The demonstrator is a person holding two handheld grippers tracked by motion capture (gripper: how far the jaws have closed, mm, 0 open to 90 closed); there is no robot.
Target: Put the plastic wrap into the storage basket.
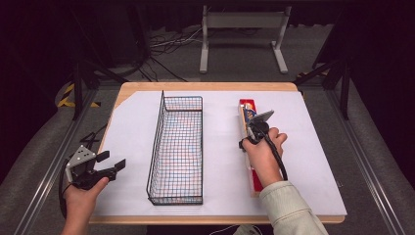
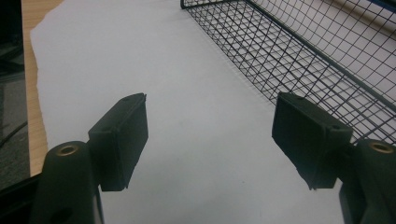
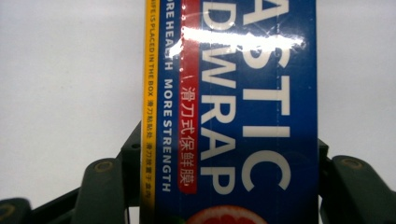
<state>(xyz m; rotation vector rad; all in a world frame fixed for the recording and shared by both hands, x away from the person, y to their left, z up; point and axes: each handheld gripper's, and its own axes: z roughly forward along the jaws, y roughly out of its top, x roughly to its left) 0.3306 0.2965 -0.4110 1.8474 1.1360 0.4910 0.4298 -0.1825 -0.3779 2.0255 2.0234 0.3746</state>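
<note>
Right of centre, my right gripper (image 1: 250, 131) clamps the plastic wrap box (image 3: 233, 112).
Bare white paper (image 1: 220, 147) separates it from the wire basket (image 1: 177, 147); my left gripper (image 1: 110, 164), lower left desk (image 1: 205, 86) edge, gapes empty.

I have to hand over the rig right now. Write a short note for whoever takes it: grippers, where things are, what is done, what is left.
Left gripper: open, holding nothing, at the table's left edge beside the wire basket.
Right gripper: down on the plastic wrap box, one jaw on each long side; whether it is clamped tight I cannot tell.
The box lies flat on the white sheet, right of the basket.
Done: the right gripper has reached the box.
Left, probably: lift the box and set it in the basket, which holds nothing.
</note>
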